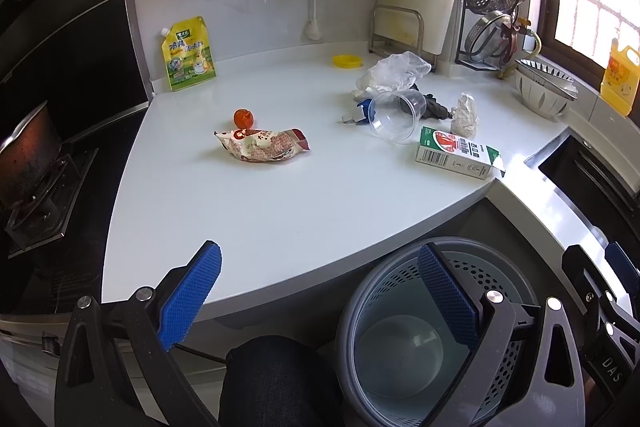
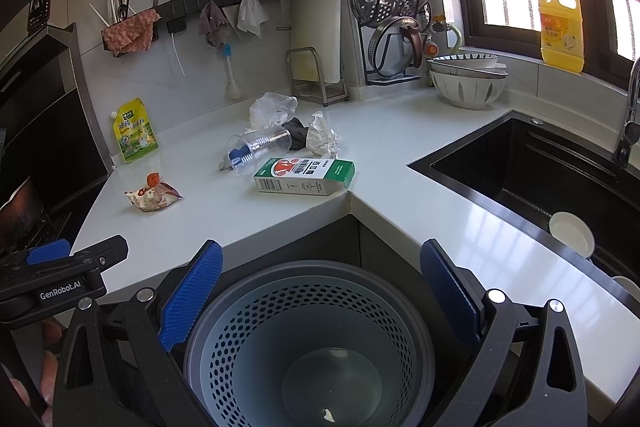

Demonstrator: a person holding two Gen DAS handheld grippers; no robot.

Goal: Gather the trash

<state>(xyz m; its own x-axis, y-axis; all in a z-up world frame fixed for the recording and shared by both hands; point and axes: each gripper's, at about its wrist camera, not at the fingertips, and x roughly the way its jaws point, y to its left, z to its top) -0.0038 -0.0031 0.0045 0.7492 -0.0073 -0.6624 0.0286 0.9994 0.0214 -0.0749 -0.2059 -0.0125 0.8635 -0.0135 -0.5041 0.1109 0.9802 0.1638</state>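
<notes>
Both my grippers wide open, nothing held. Right gripper (image 2: 320, 311) hangs over the bin (image 2: 224, 339) below the counter's front corner; left gripper (image 1: 320, 307) just beside it, over the front edge. Trash all ahead on the counter (image 1: 280, 207). The carton (image 2: 305, 175) lies nearest that front corner, long axis running across my right fingers' line, so prob right arm's job. The snack wrapper (image 1: 262, 145) sits mid-counter towards the stove-side edge, closer to left.
</notes>
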